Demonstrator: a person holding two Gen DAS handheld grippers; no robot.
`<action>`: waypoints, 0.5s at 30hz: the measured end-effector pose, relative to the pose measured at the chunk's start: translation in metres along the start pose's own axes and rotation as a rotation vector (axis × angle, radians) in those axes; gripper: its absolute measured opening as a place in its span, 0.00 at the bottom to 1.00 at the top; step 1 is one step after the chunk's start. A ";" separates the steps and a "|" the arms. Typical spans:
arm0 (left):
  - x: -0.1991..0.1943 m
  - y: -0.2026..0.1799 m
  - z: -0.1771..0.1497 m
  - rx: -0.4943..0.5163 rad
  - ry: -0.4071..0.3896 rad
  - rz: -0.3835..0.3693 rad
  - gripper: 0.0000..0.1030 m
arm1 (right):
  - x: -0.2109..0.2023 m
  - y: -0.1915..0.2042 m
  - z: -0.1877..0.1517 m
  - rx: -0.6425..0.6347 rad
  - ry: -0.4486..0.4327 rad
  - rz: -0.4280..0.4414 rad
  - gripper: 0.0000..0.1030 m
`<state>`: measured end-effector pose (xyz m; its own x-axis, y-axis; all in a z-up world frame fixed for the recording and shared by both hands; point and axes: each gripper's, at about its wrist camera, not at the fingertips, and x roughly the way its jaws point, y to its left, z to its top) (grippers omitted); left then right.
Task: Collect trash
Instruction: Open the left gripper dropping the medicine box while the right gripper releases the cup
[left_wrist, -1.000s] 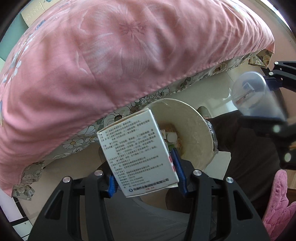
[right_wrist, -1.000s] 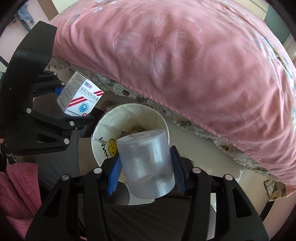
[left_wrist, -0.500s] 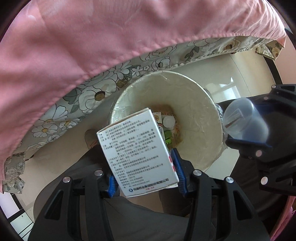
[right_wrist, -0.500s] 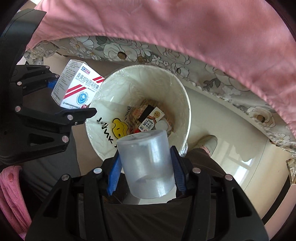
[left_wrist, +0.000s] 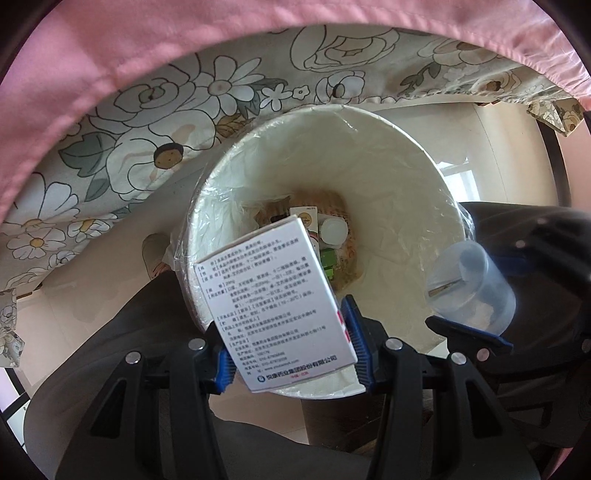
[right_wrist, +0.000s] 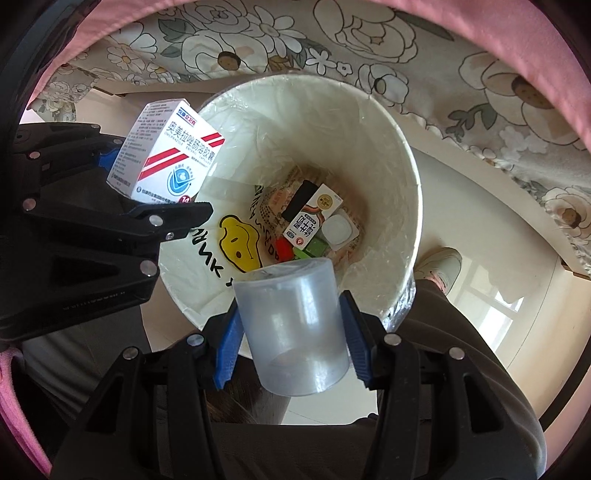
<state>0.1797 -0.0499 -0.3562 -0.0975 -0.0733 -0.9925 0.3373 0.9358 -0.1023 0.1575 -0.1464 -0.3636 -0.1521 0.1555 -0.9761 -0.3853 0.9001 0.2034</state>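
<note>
Hovering over the near rim of a white, plastic-lined wastebasket (left_wrist: 399, 155): left claw (left_wrist: 291, 343) clamping a white medicine box (left_wrist: 273, 299) between blue pads, box tilting, its far corner reaching in over the bin's open mouth at about 12 o'clock from the claw. Gripping a translucent plastic cup (right_wrist: 295, 332) in the right claw (right_wrist: 291, 347), pads pressing both sides, cup's closed end pointing toward the bin and overlapping the rim at 6 o'clock. Sitting at the bottom of the bin: a small carton (right_wrist: 312, 218), a round white cap (right_wrist: 338, 229), green and red scraps, a yellow-printed wrapper (right_wrist: 240, 240). Leaving the middle and far side of the mouth open. Crowding the bin's far edge from 10 to 2 o'clock: a floral bedsheet (left_wrist: 155, 122) hanging under a pink quilt (left_wrist: 92, 48). Showing pale floor (right_wrist: 491, 229) at 3 o'clock, beside a shoe (right_wrist: 439, 266).
</note>
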 end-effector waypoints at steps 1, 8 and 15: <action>0.003 0.001 0.001 -0.006 0.004 -0.004 0.51 | 0.003 -0.001 0.001 0.006 0.004 0.005 0.50; 0.027 0.009 0.008 -0.056 0.040 -0.042 0.51 | 0.027 -0.007 0.012 0.060 0.032 0.041 0.50; 0.054 0.013 0.019 -0.106 0.088 -0.084 0.51 | 0.053 -0.014 0.021 0.120 0.066 0.073 0.50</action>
<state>0.1967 -0.0479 -0.4127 -0.2042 -0.1273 -0.9706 0.2246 0.9590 -0.1730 0.1742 -0.1425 -0.4201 -0.2371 0.1991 -0.9509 -0.2597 0.9302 0.2595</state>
